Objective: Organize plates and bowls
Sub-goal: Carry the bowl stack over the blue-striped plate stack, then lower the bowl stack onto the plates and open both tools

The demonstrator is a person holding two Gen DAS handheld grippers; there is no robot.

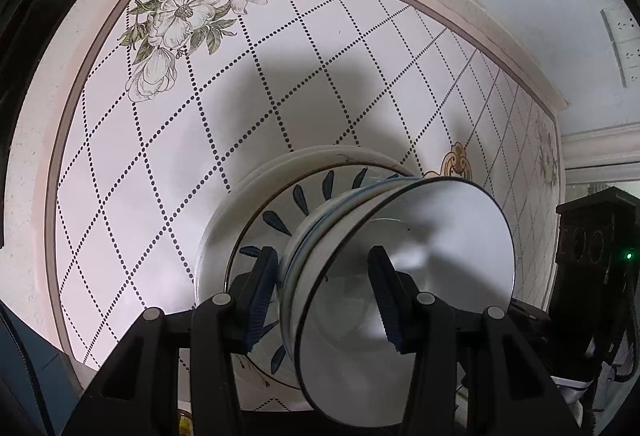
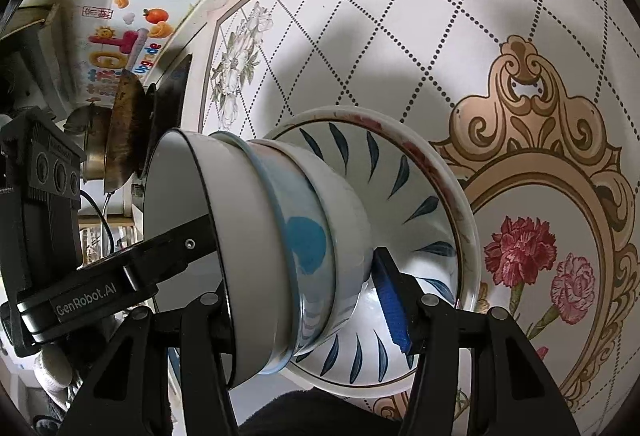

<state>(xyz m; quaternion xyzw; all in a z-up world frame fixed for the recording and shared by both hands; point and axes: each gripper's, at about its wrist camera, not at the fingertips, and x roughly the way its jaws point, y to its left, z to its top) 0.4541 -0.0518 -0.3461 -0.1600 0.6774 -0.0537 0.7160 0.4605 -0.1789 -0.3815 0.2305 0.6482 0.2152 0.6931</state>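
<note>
Three nested bowls (image 1: 420, 236) form a stack: a white dark-rimmed one on top, a blue-patterned one (image 2: 304, 244), and a white one at the bottom. The stack stands over a blue-leaf plate (image 1: 280, 204) that lies on a white plate (image 1: 224, 220) on the tabletop; whether the bowls touch the plate I cannot tell. My left gripper (image 1: 324, 296) is shut on the stack's wall, one finger outside and one inside. On the opposite side, my right gripper (image 2: 304, 276) is shut on the same stack (image 2: 240, 216). Its blue pad (image 2: 390, 300) presses the lowest bowl above the plate (image 2: 420, 196), and its other finger is hidden.
The tabletop (image 1: 160, 156) is white with dotted diamonds and flower prints. A wok (image 2: 124, 132) and a metal pot (image 2: 88, 140) stand on a black stove at the table's far end. Wall sockets (image 1: 622, 36) are on the wall behind. A dark sleeve (image 2: 312, 412) shows at the bottom.
</note>
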